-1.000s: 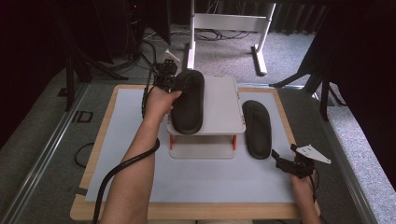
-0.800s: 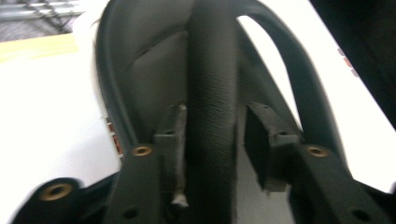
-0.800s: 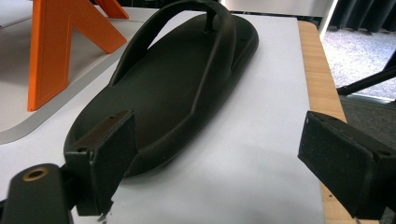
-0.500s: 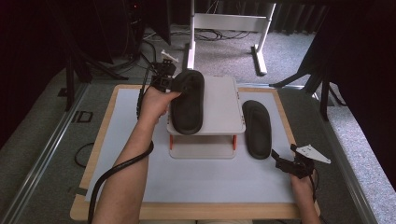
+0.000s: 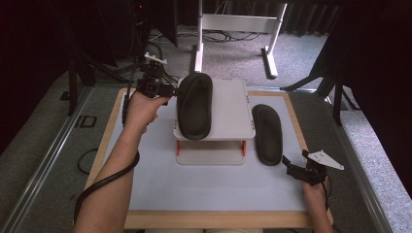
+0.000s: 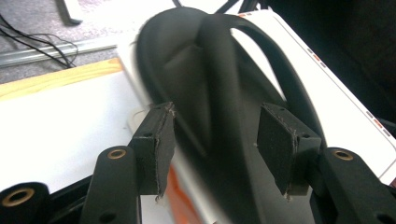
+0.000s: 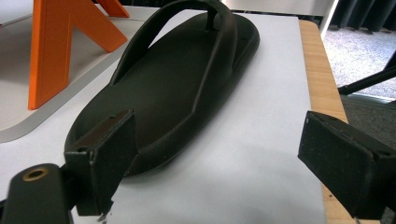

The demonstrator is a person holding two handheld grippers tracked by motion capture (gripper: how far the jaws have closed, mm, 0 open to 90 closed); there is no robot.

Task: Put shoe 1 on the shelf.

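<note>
One black flip-flop [image 5: 194, 104] lies on top of a small white shelf [image 5: 233, 109] with orange legs. My left gripper [image 5: 170, 90] sits just left of its toe end, open. In the left gripper view the sandal [image 6: 224, 93] lies blurred just beyond the gripper [image 6: 217, 144], whose jaws stand apart. A second black flip-flop [image 5: 267, 133] lies flat on the mat to the right of the shelf. My right gripper [image 5: 290, 169] hovers near its heel, open wide. In the right gripper view that flip-flop [image 7: 173, 84] has its heel by the gripper's [image 7: 219, 158] left jaw.
The white mat [image 5: 209, 189] sits in a wooden frame [image 5: 218, 219]. An orange shelf leg [image 7: 60, 42] stands left of the second sandal. A white stand [image 5: 233, 24] and cables lie on the carpet beyond the table.
My left hand and gripper have drawn back to the left, off the sandal on the shelf, which stays where it was. The right gripper has not moved.
</note>
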